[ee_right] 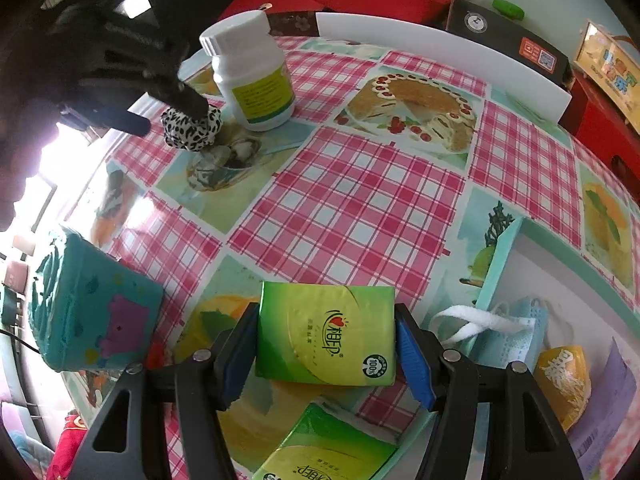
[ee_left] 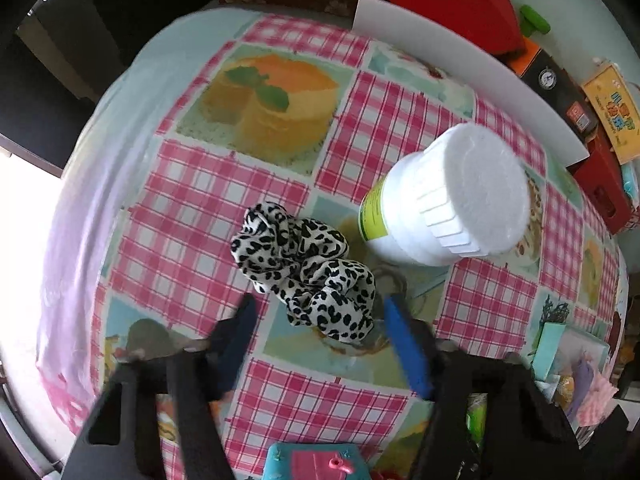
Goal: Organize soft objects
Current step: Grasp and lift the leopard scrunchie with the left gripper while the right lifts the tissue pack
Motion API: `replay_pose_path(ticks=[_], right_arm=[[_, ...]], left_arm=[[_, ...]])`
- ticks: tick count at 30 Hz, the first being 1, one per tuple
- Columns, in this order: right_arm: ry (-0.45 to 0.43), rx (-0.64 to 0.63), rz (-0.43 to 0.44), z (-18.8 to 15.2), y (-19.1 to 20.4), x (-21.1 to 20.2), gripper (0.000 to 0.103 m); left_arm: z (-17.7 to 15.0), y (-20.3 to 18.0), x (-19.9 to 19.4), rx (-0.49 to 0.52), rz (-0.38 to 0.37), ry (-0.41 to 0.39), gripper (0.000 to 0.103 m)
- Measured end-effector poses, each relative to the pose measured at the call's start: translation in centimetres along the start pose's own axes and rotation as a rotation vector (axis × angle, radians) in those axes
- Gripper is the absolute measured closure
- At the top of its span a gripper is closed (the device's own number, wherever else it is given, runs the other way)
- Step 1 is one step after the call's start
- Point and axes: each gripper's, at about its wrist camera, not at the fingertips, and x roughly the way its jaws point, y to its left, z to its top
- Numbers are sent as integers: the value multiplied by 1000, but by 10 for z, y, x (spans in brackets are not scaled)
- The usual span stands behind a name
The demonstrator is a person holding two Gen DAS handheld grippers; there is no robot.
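Left wrist view: left gripper [ee_left: 316, 308] hangs spread wide over the leopard-print scrunchie [ee_left: 304, 270], which lies on the checked tablecloth [ee_left: 192, 200] just beside a white bottle [ee_left: 444, 200]. Right wrist view: right gripper [ee_right: 326, 320] clamps a green tissue pack [ee_right: 326, 338]; the scrunchie [ee_right: 192, 128] sits beside the bottle [ee_right: 252, 72].

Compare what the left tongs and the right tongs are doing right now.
The left tongs are open, their fingers either side of the leopard-print scrunchie without squeezing it; the right tongs are shut on a green tissue pack. The scrunchie lies on the checked tablecloth beside the white bottle. Both have blue pads and face soft items.
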Motion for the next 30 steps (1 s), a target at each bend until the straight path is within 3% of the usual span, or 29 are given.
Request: replay_pose_path(ticks=[2,5,9,16,30], right_arm=[[-1,8,1,0,-2,-1,35],[-4,16,5,1,-3,-2,35],[8,21,28,1,-4,-4,35],[-47,30,58,2,-6,-23,36],[-262,72,23,6,-20,-106,36]], left_arm=[[1,0,4,-7,-9,5,74],[0,1,3,-5,-9,-21,80],[-9,8,-6,-33,-20,-52,81],[-38,22,-41,-96,-98,-169,81],[-84,-4,-146,-81,-212,-508,81]])
